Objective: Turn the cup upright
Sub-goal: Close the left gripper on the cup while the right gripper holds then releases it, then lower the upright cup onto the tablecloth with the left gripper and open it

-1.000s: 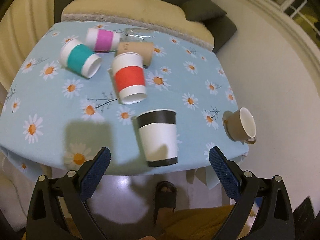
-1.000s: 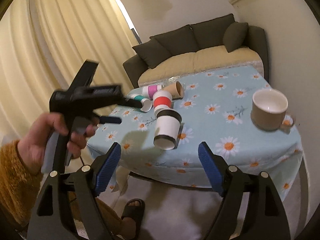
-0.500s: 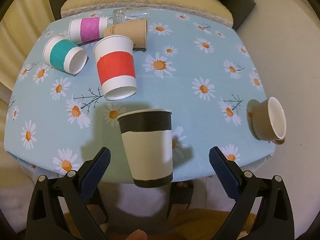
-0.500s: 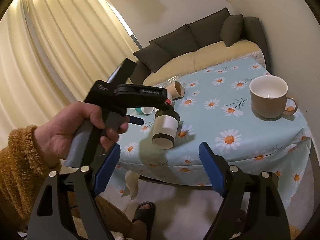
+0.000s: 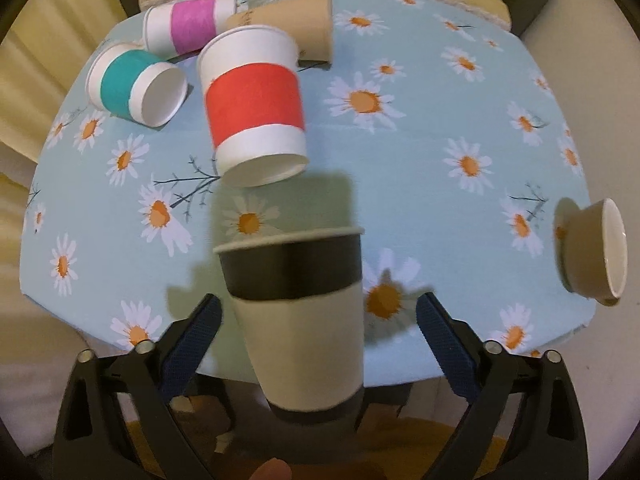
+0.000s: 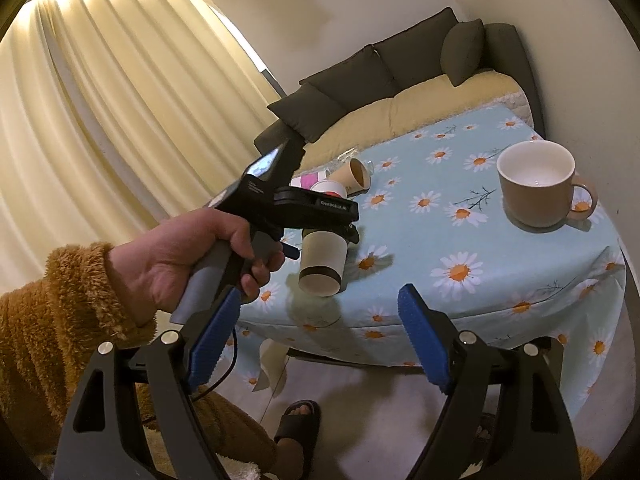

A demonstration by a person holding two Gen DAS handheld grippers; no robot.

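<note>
A black-and-white paper cup (image 5: 304, 316) lies on its side near the table's front edge, base toward me. My left gripper (image 5: 318, 344) is open, its blue pads on either side of the cup with gaps showing. In the right wrist view the cup (image 6: 322, 260) lies under the left gripper's black body (image 6: 312, 210), base overhanging the edge. My right gripper (image 6: 308, 340) is open and empty, below and in front of the table edge.
Red (image 5: 254, 108), teal (image 5: 134, 84), pink (image 5: 188, 26) and brown (image 5: 292, 24) paper cups lie on their sides farther back. A tan mug (image 6: 536, 182) stands upright at the table's right. A sofa (image 6: 400, 92) stands behind the daisy tablecloth (image 5: 460, 120).
My left gripper has moved forward and down over the table until its open fingers flank the black-and-white cup. My right gripper has shifted only a little.
</note>
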